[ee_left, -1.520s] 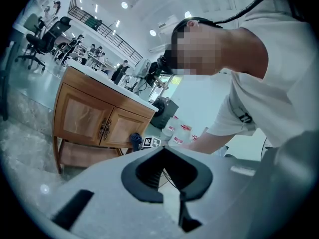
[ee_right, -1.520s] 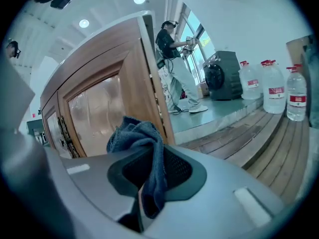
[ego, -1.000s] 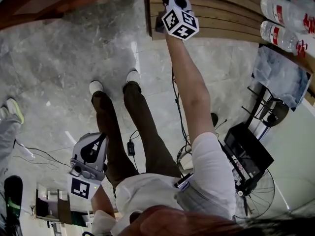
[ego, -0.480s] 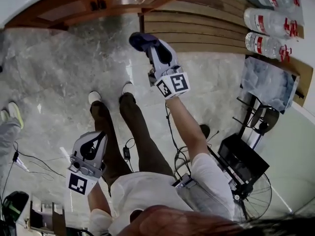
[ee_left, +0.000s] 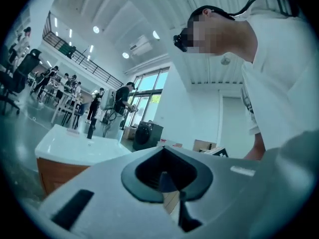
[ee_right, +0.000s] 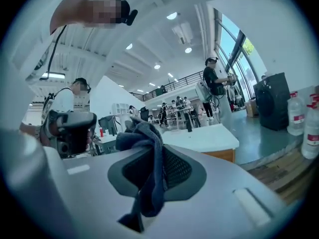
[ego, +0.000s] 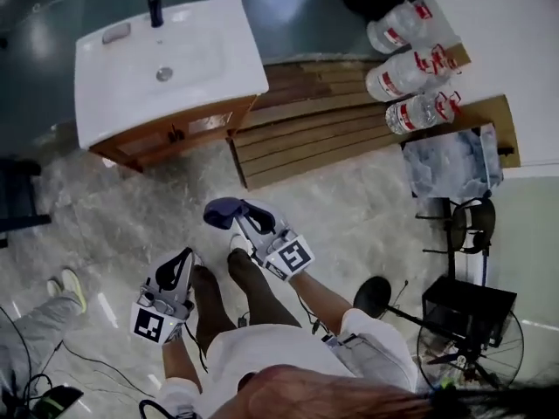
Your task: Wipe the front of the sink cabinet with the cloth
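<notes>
Blue cloth (ee_right: 147,180) clamped in right gripper (ego: 238,222) jaws; left gripper (ego: 181,261) jaws seemingly closed.

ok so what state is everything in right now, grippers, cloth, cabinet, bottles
right gripper: shut on the cloth, held away from the cabinet
cloth: bunched, pinched in the jaws, one end hanging loose
left gripper: shut, nothing in it
sink cabinet: doors closed, nothing touching its front
water bottles: three, lying on their sides on the wooden platform
</notes>
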Demonstrator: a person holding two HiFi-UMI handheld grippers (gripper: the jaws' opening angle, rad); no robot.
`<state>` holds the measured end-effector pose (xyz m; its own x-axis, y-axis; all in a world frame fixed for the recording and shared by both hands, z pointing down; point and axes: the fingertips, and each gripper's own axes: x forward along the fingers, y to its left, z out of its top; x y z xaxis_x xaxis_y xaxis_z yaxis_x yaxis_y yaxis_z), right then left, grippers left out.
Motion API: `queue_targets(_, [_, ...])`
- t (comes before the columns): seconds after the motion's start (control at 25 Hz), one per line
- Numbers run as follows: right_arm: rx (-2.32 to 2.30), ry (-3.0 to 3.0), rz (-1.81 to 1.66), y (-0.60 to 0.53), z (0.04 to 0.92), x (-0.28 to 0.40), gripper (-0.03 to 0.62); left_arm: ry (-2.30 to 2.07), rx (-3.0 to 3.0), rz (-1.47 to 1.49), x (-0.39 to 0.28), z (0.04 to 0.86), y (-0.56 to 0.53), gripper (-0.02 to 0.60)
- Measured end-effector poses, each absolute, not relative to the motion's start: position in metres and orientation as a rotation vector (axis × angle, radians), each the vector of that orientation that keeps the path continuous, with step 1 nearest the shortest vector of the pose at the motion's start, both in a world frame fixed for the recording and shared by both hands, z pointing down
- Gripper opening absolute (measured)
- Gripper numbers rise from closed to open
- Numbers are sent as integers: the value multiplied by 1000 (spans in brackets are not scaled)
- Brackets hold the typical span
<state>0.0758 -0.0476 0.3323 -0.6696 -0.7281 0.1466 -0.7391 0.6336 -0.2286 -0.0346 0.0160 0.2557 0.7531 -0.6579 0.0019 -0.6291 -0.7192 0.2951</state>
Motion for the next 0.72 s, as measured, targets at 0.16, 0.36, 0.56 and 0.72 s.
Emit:
queue_targets(0.16, [1235,-2840,406,-3,257,56,64,-943,2775,-157,-27,183,22,-2])
queue_targets(0.36, [1348,-2863,320,27,179,72,64,-864,2910,-209,-12,102,37,-2])
queue_targets(0.56, [1430,-2850,192,37,125,93,64,-900,2908,-177,-14,71,52,-2])
queue_targets(0.72, [1471,-2833,168,59,94,106,64,-952,2883,-80,-20,60,78,-2])
